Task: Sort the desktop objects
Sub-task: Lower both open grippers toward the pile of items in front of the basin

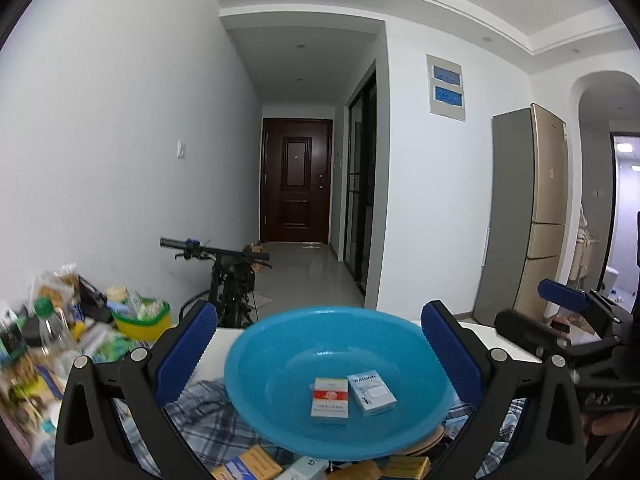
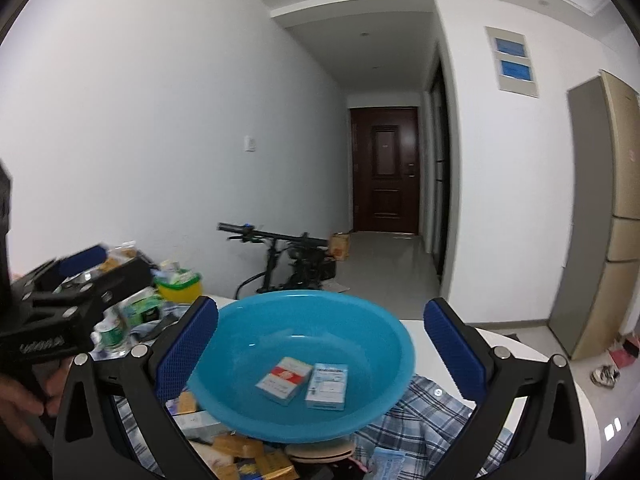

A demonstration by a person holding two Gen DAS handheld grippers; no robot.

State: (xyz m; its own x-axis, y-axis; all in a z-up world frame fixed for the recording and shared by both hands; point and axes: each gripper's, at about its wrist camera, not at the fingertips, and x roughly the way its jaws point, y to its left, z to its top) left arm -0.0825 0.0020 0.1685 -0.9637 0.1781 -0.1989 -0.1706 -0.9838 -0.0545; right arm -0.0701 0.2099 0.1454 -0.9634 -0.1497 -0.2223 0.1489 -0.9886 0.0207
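Packs, two (image 1: 329, 401) (image 1: 371, 393), already lying side by side in the basin (image 1: 280, 344) on the tabletop (image 2: 520, 344). Left: clutter (image 1: 48, 336) unsorted. Below: more boxes (image 2: 236, 446) waiting on plaid cloth (image 2: 420, 412). Both tongs (image 1: 316, 344) (image 2: 320, 340) apart, empty. Early, likely.

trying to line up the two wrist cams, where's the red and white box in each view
Left wrist: the red and white box lies in the blue basin, low centre, left of the pale blue box.
Right wrist: the same box lies in the basin, just below centre, tilted, again left of the pale blue box.
Shared landmark: the dark door at the end of the hallway.
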